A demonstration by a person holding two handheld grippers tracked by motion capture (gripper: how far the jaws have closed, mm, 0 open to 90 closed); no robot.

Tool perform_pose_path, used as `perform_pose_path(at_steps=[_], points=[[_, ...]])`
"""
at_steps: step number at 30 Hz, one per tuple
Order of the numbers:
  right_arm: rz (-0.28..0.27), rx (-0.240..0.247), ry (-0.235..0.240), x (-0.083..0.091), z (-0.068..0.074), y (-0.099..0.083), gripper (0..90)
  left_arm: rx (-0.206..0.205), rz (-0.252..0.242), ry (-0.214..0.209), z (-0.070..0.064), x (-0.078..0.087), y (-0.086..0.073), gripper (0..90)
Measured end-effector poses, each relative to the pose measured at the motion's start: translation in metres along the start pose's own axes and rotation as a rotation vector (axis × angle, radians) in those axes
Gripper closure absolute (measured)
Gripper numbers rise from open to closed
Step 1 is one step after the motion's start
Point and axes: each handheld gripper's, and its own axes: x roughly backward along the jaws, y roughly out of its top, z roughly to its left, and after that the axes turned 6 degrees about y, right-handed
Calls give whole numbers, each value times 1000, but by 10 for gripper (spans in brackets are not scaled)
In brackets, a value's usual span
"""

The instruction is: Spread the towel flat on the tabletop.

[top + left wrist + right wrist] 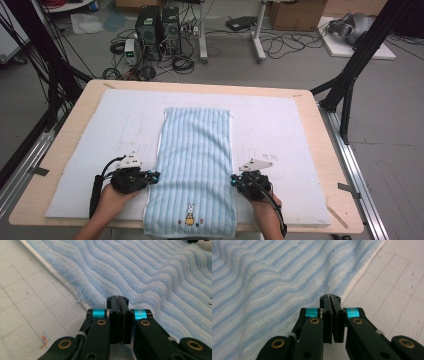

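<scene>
in the high view, a light blue striped towel (195,165) lies lengthwise down the middle of a pale mat (280,130) on a wooden table (327,150), its near end hanging just over the table's near edge, with a small rabbit picture (190,214) close to that end. the left gripper (152,176) sits at the towel's left edge, held by a hand (114,196) coming from the near side, and the right gripper (234,180) sits at the towel's right edge, held by the other hand (264,202). both are level with each other, toward the near part of the towel.

in the left gripper view, the jaws are pressed together with no gap, tips at the white-hemmed edge of the towel (140,272), which is rippled beyond them; whether cloth is pinched between them cannot be told. the gridded mat (27,302) lies to the left.

in the right gripper view, the jaws are likewise clenched tight at the towel's (269,280) hem, with the mat (392,292) to the right; any cloth caught between them cannot be made out.
</scene>
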Motion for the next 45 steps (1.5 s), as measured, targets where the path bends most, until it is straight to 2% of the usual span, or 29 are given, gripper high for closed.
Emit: perform_pose_path(at_steps=[2, 4, 6, 8, 9, 13, 17, 22, 26, 29, 33, 36, 38, 39, 42, 44, 45], points=[[8, 4, 3, 2, 2, -1, 890, 3, 10, -20, -1, 2, -1, 882], [8, 4, 13, 4, 2, -3, 889, 5, -4, -18, 0, 4, -2, 875], [-15, -4, 30, 5, 1, -1, 866, 25, -33, 5, 3, 4, -1, 764], [-69, -17, 44, 7, -5, 3, 790, 48, -84, 27, 10, 6, 3, 631], [-98, -26, 48, 8, -9, 6, 761, 73, -120, 33, 14, 7, 5, 593], [-135, -36, 20, 2, -37, 23, 724, 82, -177, 47, 30, 8, 14, 510], [-139, -53, -16, -12, -65, 44, 660, 103, -212, 69, 48, 3, 21, 459], [-133, -48, -70, -26, -86, 65, 584, 112, -252, 125, 61, -1, 31, 430], [-110, -79, -77, -42, -102, 77, 519, 138, -286, 124, 70, -3, 39, 411], [-110, -113, -65, -56, -112, 86, 522, 156, -305, 133, 75, -7, 44, 399], [-99, -105, -48, -77, -116, 100, 596, 172, -288, 143, 83, -13, 51, 400], [-56, -105, -52, -92, -115, 109, 715, 169, -275, 157, 88, -17, 59, 400], [-21, -69, -99, -95, -113, 112, 847, 176, -265, 165, 92, -20, 64, 402], [-18, -51, -119, -95, -113, 113, 861, 182, -256, 172, 94, -22, 66, 402], [7, -35, -209, -90, -116, 111, 864, 194, -245, 174, 99, -28, 73, 404], [2, -63, -218, -86, -123, 108, 847, 202, -241, 161, 99, -31, 78, 406], [-7, -56, -211, -85, -125, 107, 819, 198, -243, 162, 99, -33, 80, 407]])
